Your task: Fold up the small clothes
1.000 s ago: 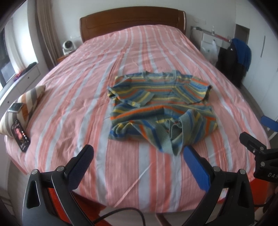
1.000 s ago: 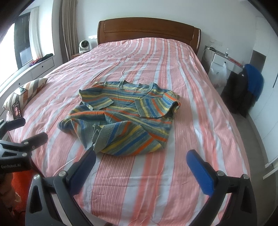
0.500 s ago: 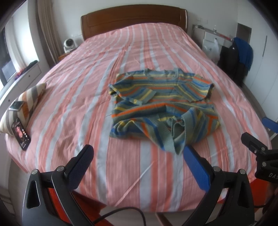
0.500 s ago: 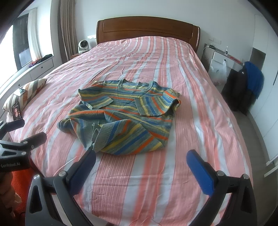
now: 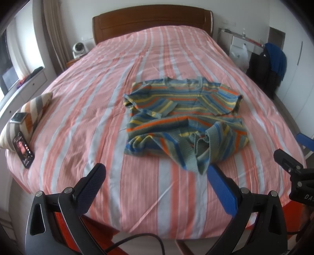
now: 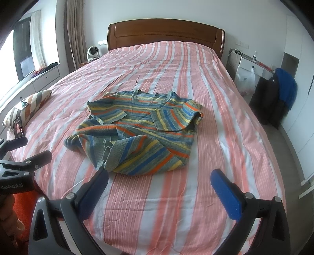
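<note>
Two grippers hang side by side above the near edge of the bed [image 5: 82, 109], both with fingers spread wide and holding nothing. The left gripper [image 5: 155, 176] points forward over the cover, and the striped sweater [image 5: 182, 121] lies crumpled just ahead of it, slightly to its right. From the right gripper [image 6: 160, 181] the sweater lies ahead, slightly to its left.

Bedroom: white walls [image 6: 157, 11], wooden headboard [image 6: 164, 33], bed [image 6: 225, 137] under pink-striped cover, brown curtain [image 6: 75, 33], daylit window [image 6: 23, 49] at left.
</note>
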The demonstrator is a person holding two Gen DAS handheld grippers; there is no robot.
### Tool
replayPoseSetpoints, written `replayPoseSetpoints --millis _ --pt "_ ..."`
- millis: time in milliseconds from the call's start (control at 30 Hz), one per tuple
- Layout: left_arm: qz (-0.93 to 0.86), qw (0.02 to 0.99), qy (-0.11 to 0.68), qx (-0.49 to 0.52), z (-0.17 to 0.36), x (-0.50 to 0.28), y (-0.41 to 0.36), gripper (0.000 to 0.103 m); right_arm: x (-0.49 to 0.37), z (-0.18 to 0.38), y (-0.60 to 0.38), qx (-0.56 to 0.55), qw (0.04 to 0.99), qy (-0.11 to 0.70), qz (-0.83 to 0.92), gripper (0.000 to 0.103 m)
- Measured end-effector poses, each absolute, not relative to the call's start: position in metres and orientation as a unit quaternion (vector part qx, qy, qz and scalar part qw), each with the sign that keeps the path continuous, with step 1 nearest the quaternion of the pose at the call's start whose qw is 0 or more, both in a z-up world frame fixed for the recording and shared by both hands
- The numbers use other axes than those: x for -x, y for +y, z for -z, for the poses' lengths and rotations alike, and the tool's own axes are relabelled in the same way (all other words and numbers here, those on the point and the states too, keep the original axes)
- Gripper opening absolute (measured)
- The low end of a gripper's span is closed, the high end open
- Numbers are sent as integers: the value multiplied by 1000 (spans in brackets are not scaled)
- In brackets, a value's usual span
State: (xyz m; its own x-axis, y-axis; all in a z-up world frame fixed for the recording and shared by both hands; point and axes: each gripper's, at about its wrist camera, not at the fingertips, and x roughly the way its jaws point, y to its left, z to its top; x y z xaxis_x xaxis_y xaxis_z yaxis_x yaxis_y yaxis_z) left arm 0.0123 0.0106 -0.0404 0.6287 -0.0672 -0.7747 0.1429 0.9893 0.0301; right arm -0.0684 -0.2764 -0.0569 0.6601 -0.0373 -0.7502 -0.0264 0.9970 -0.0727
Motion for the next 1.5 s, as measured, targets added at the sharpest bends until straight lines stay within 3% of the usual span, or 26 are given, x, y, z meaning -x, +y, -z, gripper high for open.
replayPoseSetpoints --millis 1500 --pt "56 899 432 -44 44 -14 14 103 67 59 -277 37 908 417 7 103"
